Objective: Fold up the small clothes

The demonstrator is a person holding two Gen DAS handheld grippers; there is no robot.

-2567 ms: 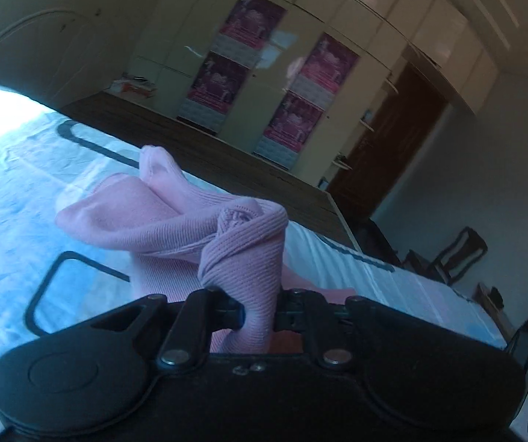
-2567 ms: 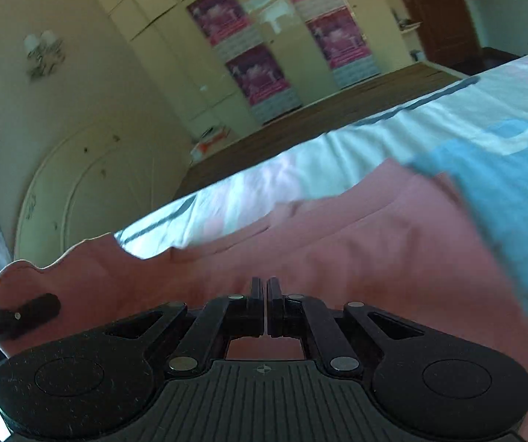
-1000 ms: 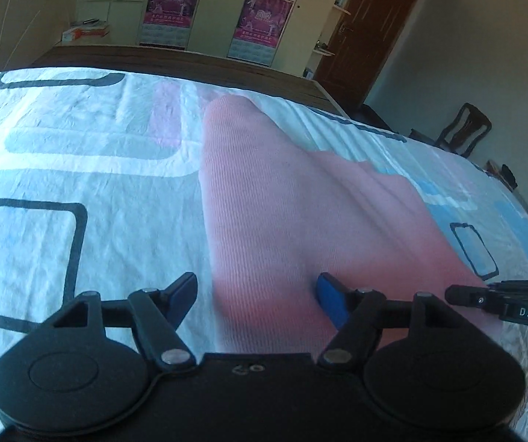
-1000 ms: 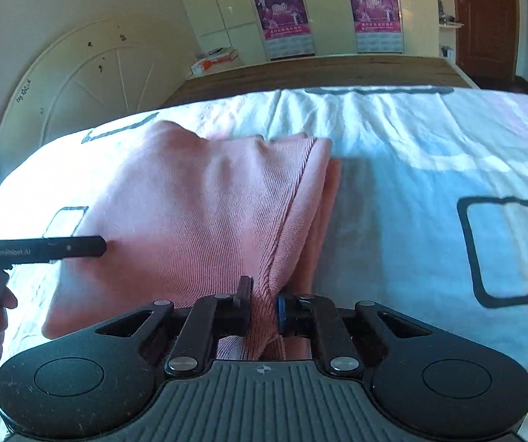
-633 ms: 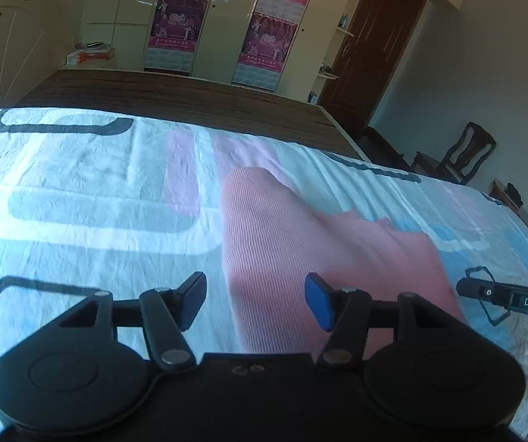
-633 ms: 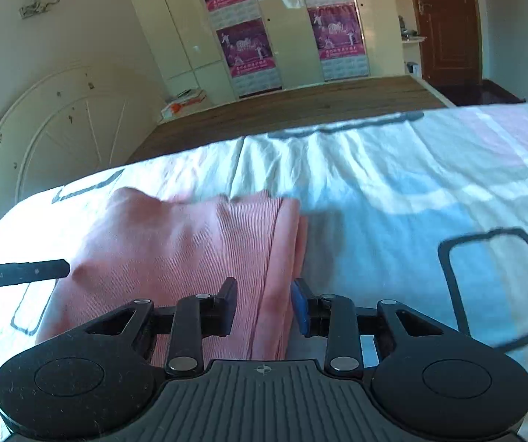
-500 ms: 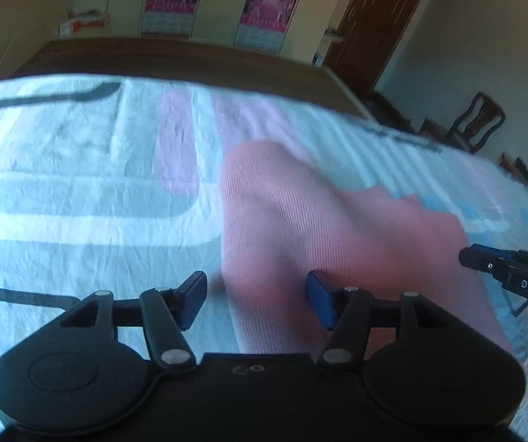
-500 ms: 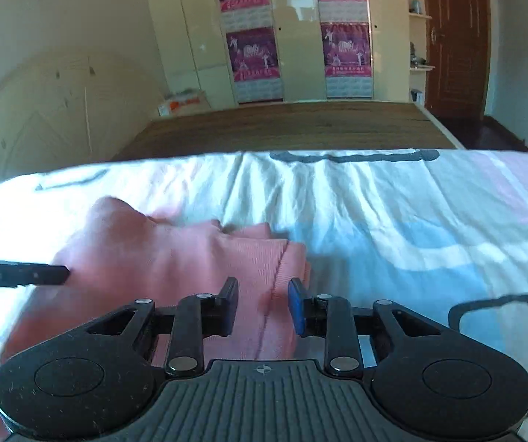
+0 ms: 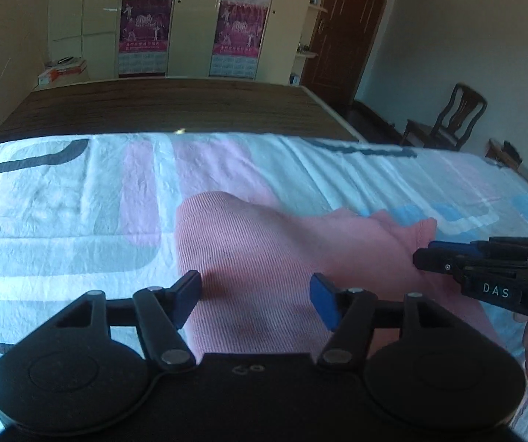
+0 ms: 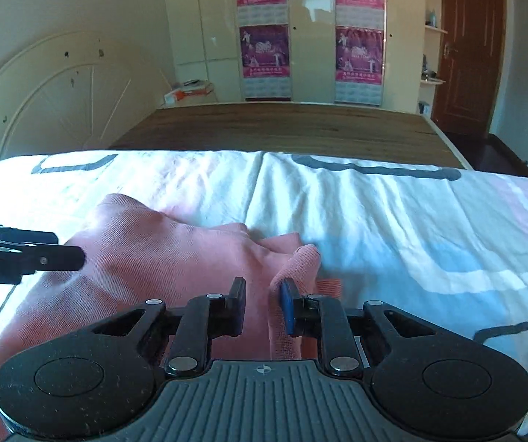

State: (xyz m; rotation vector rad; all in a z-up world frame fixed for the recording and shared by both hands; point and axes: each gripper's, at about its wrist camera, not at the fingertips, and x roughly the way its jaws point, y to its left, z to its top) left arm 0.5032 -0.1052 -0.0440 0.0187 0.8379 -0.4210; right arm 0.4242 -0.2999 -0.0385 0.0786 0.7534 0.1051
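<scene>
We count one pink garment (image 9: 264,258), lying folded on the bed sheet (image 9: 61,221). We count two hand-held grippers. The left hand-held gripper (image 9: 254,296) has its jaws spread wide over the garment's left part, holding nothing. The right hand-held gripper (image 10: 262,304) is parted narrowly, a raised cloth fold at its right finger, at 3 o'clock of the garment. Behind the bed: one wardrobe (image 10: 301,37) with four posters, one door (image 10: 466,48), one chair (image 9: 451,118).

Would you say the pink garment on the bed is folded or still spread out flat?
Folded. The pink garment lies doubled on the bed sheet, with stacked layers showing along its right edge. Both the left gripper and right gripper are open.
</scene>
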